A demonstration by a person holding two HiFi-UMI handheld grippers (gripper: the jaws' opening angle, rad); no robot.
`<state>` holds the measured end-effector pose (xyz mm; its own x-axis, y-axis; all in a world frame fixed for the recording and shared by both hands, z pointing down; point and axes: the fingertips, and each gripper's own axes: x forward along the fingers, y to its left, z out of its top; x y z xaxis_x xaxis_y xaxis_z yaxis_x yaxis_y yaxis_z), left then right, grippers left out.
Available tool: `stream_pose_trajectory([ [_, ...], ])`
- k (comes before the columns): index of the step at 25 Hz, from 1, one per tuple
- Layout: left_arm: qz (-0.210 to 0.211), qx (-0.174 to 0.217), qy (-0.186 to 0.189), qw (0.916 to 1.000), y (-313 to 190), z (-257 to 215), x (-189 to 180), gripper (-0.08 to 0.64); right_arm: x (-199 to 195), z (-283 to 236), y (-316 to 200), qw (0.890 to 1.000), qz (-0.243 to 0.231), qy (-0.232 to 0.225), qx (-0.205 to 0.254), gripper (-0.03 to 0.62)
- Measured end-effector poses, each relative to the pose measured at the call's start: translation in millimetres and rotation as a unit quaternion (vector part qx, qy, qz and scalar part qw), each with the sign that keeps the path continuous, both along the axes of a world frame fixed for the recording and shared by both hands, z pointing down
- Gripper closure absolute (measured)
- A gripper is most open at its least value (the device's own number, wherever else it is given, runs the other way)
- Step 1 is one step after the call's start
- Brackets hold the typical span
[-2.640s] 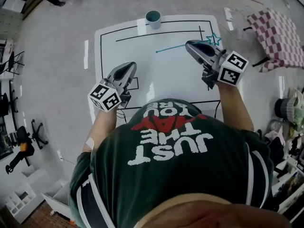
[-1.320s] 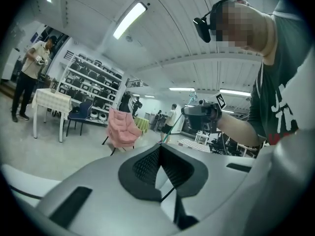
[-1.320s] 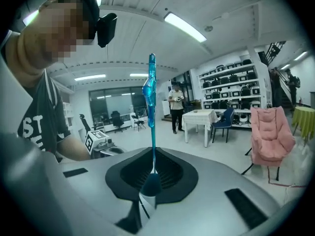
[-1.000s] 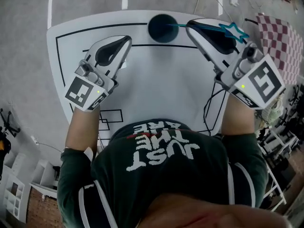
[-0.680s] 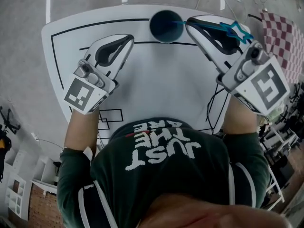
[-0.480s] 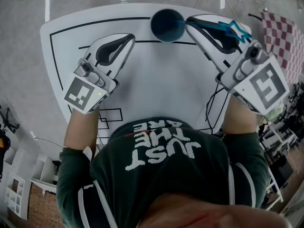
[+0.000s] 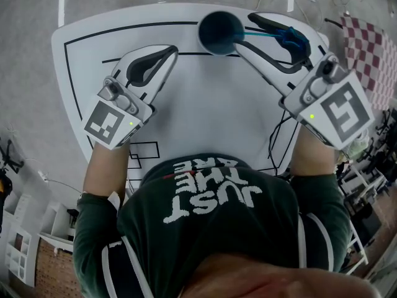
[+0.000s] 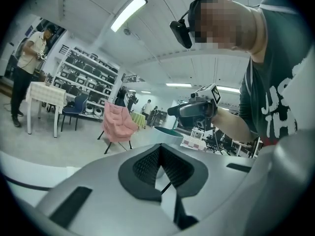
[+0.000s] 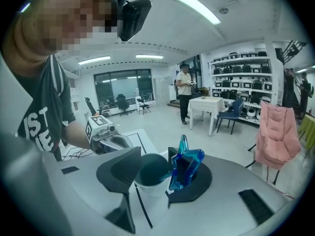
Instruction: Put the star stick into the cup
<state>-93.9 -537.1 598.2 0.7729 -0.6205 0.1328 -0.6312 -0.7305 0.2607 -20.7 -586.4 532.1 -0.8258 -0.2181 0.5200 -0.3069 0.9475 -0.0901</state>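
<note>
Release stage. The star stick [image 7: 289,37] is shown with its shaft end inside the cup [image 7: 219,32], at the table's [image 7: 205,110] 12 o'clock edge. Its star lies between the opening jaws of the right gripper [image 7: 246,31], at the cup's 3 o'clock. Only full release and withdrawal are judged outstanding. The left gripper [image 7: 169,52], jaws together and empty, is held at the cup's 8 o'clock.

The person's dark green shirt [image 7: 211,234] carries white block print, upside down in the head view. It reads "JUST" and "THE" on two lines, with "ARE" beyond them near the collar. A red word laid across the middle cannot be read. The left-hand cube [image 7: 112,121] and the right-hand cube [image 7: 338,109] each bear a black-and-white square code pattern.
</note>
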Motion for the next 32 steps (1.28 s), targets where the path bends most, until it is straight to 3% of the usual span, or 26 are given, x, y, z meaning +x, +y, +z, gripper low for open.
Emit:
stream_pose_trajectory([
  [5,0.002,-0.001,0.01,1.0,3.0,1.0,1.6,0.551,-0.2,2.3,1.7,1.0,0.001,-0.001,0.002,0.393],
  [8,-0.001,-0.024,0.006,0.9997,3.7,2.8,3.2,0.551,0.4,2.8,1.1,1.0,0.001,-0.001,0.001,0.39],
  [12,0.003,-0.002,0.002,1.0,4.1,3.2,1.4,0.551,1.7,2.5,-0.1,1.0,0.006,-0.003,0.0,0.387],
  [19,0.002,-0.012,0.004,0.9999,9.1,3.2,2.3,0.551,6.5,1.7,-2.2,1.0,0.027,-0.008,0.005,0.348],
  [22,0.004,0.002,0.001,1.0,11.0,2.2,1.0,0.551,12.4,-3.1,-6.9,0.999,0.048,-0.015,0.012,0.33],
  [26,0.001,-0.006,0.0,1.0,13.4,-4.6,1.7,0.551,19.7,-13.9,-11.1,0.997,0.07,-0.022,0.022,0.322],
  [32,0.0,0.02,0.0,0.9998,16.5,-29.2,1.4,0.551,29.4,-43.9,-15.8,0.994,0.095,-0.033,0.04,0.318],
])
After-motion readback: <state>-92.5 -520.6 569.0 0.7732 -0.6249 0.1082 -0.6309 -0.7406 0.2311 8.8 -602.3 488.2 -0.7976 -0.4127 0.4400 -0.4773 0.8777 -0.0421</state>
